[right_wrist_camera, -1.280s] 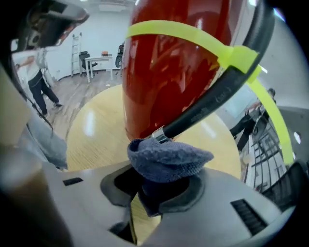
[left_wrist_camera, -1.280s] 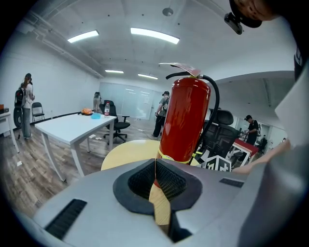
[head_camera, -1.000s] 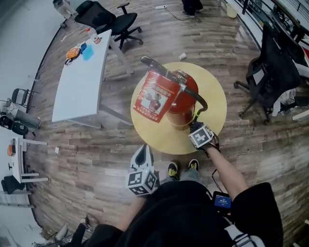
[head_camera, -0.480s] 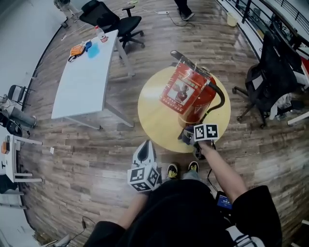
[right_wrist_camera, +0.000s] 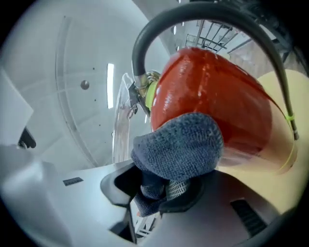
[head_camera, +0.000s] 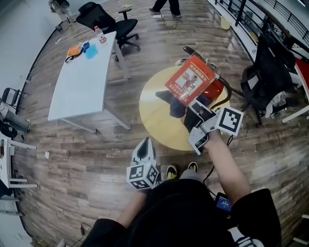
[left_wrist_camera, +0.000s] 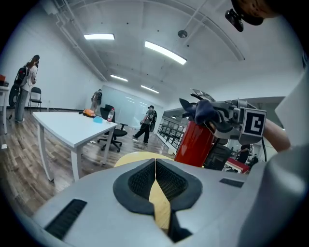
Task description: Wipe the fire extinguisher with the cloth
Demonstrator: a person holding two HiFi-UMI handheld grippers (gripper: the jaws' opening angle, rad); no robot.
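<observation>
The red fire extinguisher [head_camera: 216, 90] stands on the round yellow table [head_camera: 157, 123], with a red label card [head_camera: 189, 79] hanging over its left side and a black hose [right_wrist_camera: 203, 19] arching over its top. My right gripper [head_camera: 190, 113] is shut on a dark blue cloth [head_camera: 175, 103], raised to the left of the cylinder. In the right gripper view the cloth [right_wrist_camera: 181, 144] bulges out of the gripper [right_wrist_camera: 161, 193] and lies against the red body [right_wrist_camera: 212, 96]. My left gripper [head_camera: 145, 145] hangs low by the table's near edge. Its pads [left_wrist_camera: 166, 181] meet with nothing between them.
A white desk [head_camera: 79, 77] at the left carries a bottle and small orange and blue items. Black office chairs stand behind it [head_camera: 108, 21] and to the right of the table [head_camera: 268, 67]. A person's legs [head_camera: 164, 6] show at the far back.
My right gripper has risen from the extinguisher's base up along its left side, carrying the cloth. The left gripper has stayed put.
</observation>
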